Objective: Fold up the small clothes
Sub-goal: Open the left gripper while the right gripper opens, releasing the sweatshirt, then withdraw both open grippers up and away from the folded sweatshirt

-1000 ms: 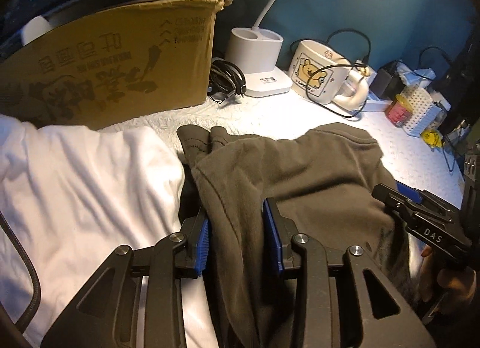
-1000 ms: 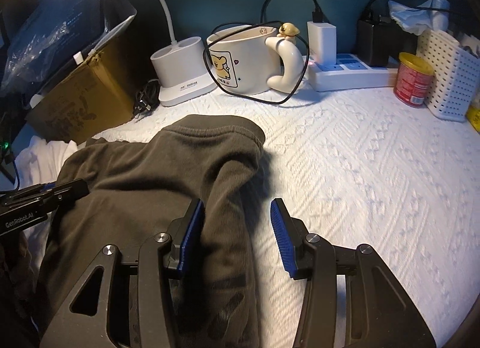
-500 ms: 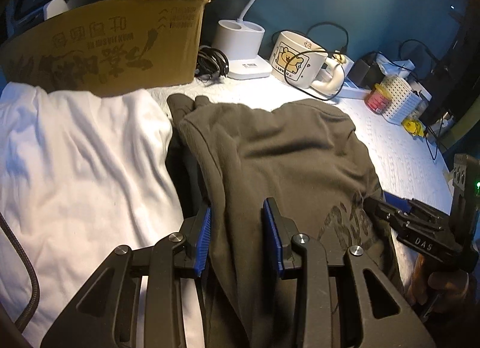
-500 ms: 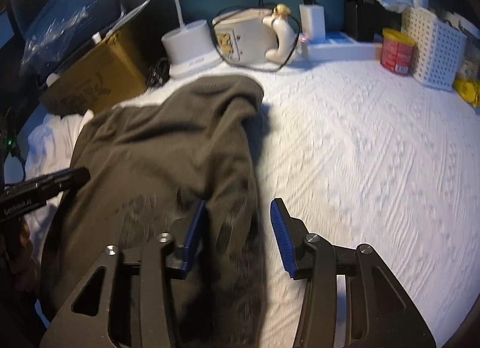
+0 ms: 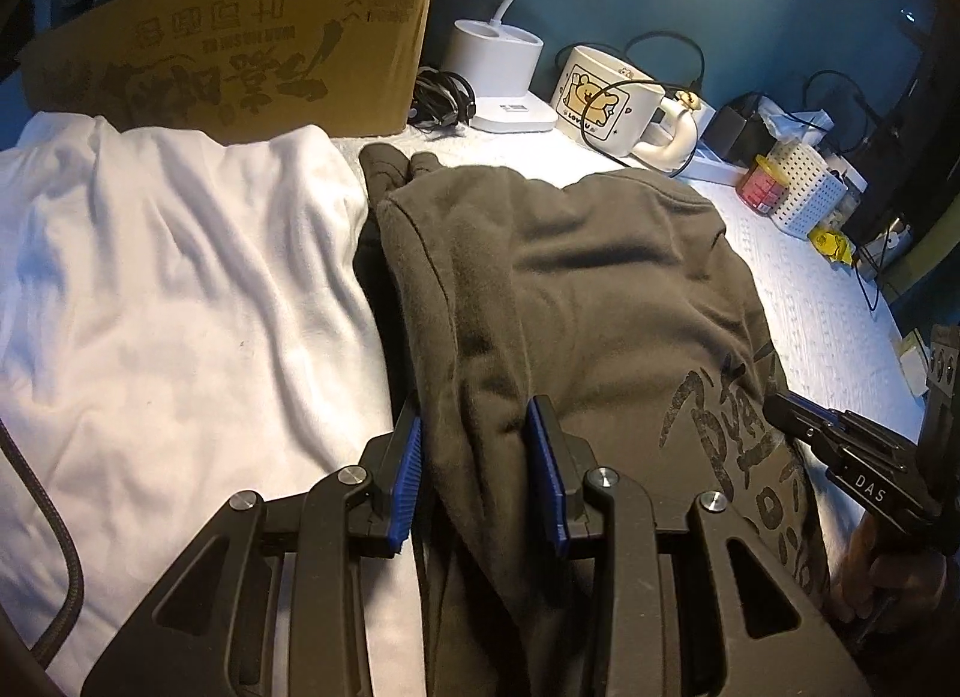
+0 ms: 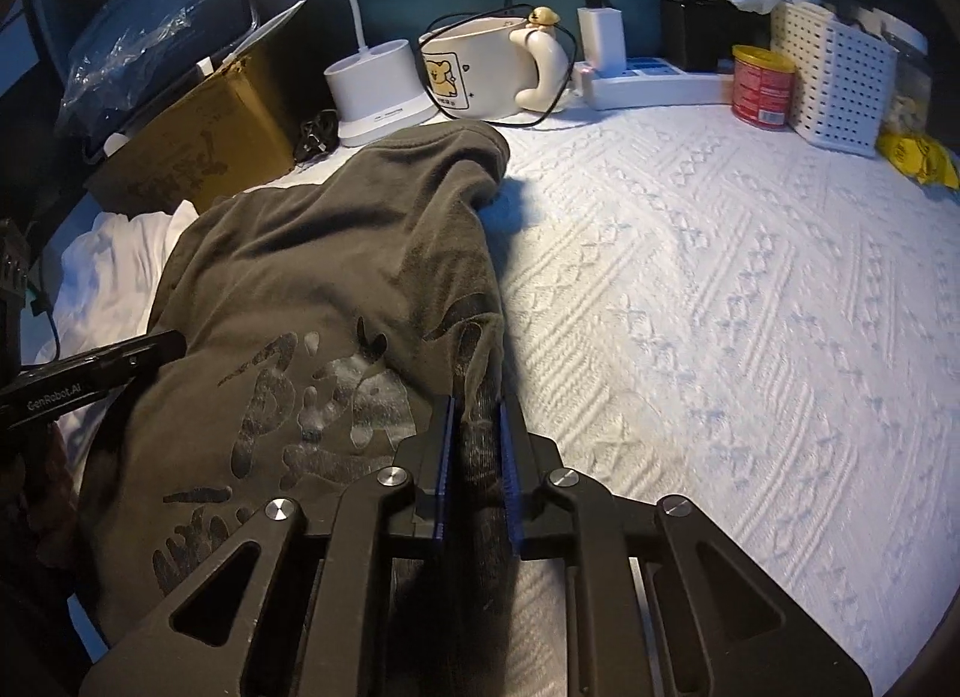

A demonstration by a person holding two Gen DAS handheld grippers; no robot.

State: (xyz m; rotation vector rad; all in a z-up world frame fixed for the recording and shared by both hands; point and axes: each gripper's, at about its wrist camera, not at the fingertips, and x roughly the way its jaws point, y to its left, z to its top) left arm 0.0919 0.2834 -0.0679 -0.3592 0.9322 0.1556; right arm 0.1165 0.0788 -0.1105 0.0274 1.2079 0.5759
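Observation:
A dark olive-grey shirt [image 5: 576, 301] with a black printed design lies on the white textured bedspread [image 6: 720, 289]; it also shows in the right wrist view [image 6: 324, 253]. My left gripper [image 5: 474, 457] is partly open, its blue pads on either side of a fold at the shirt's left edge. My right gripper [image 6: 477, 433] is shut on the shirt's right edge, cloth pinched between the pads. The right gripper also shows at the right of the left wrist view [image 5: 840, 445]. The left gripper shows at the left of the right wrist view [image 6: 96, 367].
A white garment [image 5: 180, 289] lies left of the shirt. Behind stand a cardboard box [image 5: 240, 48], a white lamp base [image 5: 498, 72], a bear mug [image 5: 612, 96], a power strip [image 6: 648, 84], a red can [image 6: 759, 87] and a white basket [image 6: 840, 84].
The right gripper has closed on the shirt's right edge. Both grippers have pulled back toward the near side, showing more of the shirt and its print.

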